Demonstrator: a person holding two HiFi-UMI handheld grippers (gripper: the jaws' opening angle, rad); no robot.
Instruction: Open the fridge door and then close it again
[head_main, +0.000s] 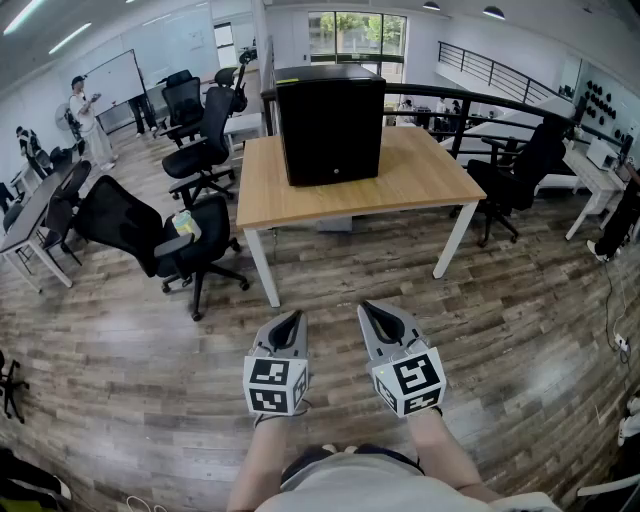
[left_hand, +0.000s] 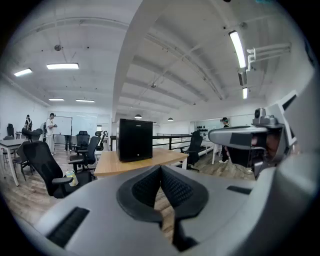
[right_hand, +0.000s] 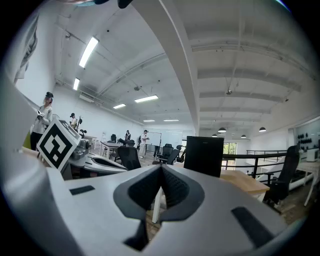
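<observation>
A small black fridge (head_main: 331, 122) stands on a wooden table (head_main: 420, 180) ahead of me, its door closed. It also shows in the left gripper view as the black fridge (left_hand: 135, 139) and in the right gripper view as the black fridge (right_hand: 203, 156). My left gripper (head_main: 293, 317) and right gripper (head_main: 372, 310) hang side by side over the floor, well short of the table. Both are shut with nothing between the jaws. From each gripper's own camera the left gripper (left_hand: 160, 168) and right gripper (right_hand: 161, 169) show their pads meeting.
Black office chairs (head_main: 160, 240) stand left of the table, one (head_main: 515, 175) to its right. Desks (head_main: 30, 215) line the left side, with people (head_main: 88, 120) standing far back. A black railing (head_main: 480, 100) runs behind the table. Wood-plank floor (head_main: 330, 290) lies between me and the table.
</observation>
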